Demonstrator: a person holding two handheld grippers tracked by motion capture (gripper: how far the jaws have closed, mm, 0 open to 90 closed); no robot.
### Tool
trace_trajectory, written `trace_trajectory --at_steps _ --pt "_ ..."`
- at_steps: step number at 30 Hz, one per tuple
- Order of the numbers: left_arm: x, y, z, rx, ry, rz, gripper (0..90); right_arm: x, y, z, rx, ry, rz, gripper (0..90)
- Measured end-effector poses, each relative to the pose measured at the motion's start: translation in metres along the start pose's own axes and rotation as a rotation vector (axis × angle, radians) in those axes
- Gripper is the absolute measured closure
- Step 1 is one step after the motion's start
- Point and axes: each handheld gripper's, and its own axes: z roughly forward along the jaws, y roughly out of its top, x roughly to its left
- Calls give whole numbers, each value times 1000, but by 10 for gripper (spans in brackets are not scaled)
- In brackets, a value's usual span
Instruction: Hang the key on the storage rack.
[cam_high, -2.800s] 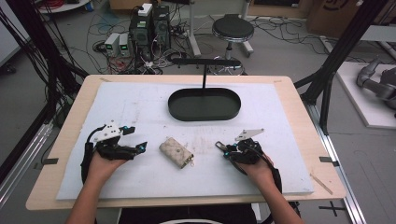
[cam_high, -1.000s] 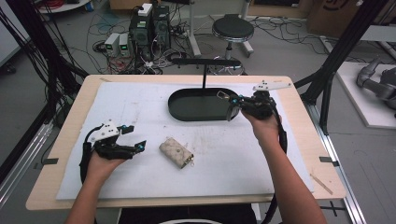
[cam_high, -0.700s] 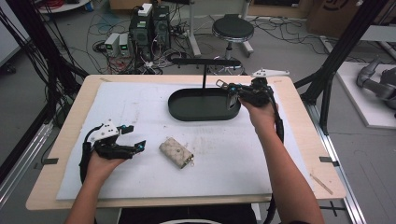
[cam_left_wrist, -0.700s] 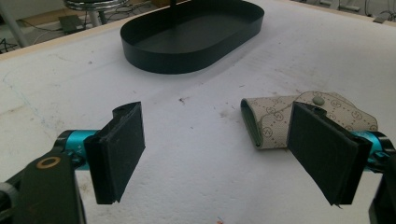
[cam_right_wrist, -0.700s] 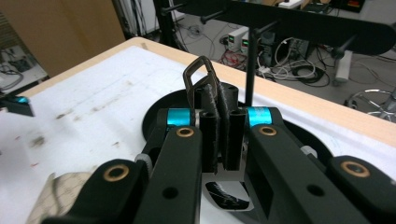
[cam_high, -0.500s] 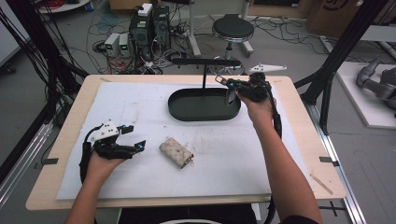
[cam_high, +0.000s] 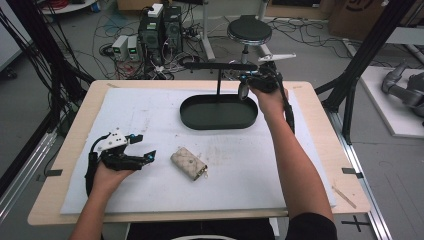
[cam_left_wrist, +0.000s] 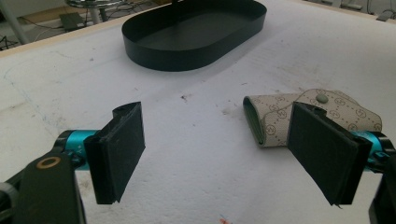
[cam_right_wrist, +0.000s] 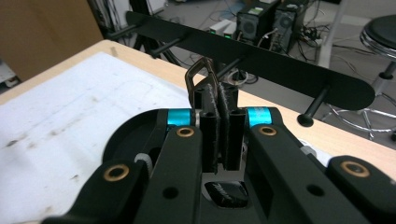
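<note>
We see our right tongs (cam_high: 248, 80) pinching a metal clip (cam_right_wrist: 201, 73), now farther left by the hook rail (cam_right_wrist: 261, 65), left tongs (cam_left_wrist: 219, 154) still spread beside the key pouch (cam_left_wrist: 285, 114)

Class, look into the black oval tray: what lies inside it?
The black oval tray looks bare inside in the left gripper view. Its far end is cut off there, and in the high view the right tool overhangs it.

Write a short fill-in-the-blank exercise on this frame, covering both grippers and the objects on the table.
1. The left gripper rests on the white mat with its jaws ____.
2. The right gripper is shut on a metal ____, held up near the black peg rail.
3. The patterned key pouch lies on the mat, ____ the oval black tray.
4. In the high view, the key pouch lies nearer the ____ gripper.

Missing words: open; carabiner clip; outside; left
</note>
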Motion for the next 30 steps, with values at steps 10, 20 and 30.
trace_trajectory --at_steps 10,20,30 --pt "1 -1 0 3 0 -5 194 -8 -2 16 18 -33 22 889" --pt "1 -2 0 3 4 -10 194 -6 -2 22 11 -99 25 882" --pt "1 -3 1 7 -1 -11 194 10 4 10 -7 -167 -63 686"
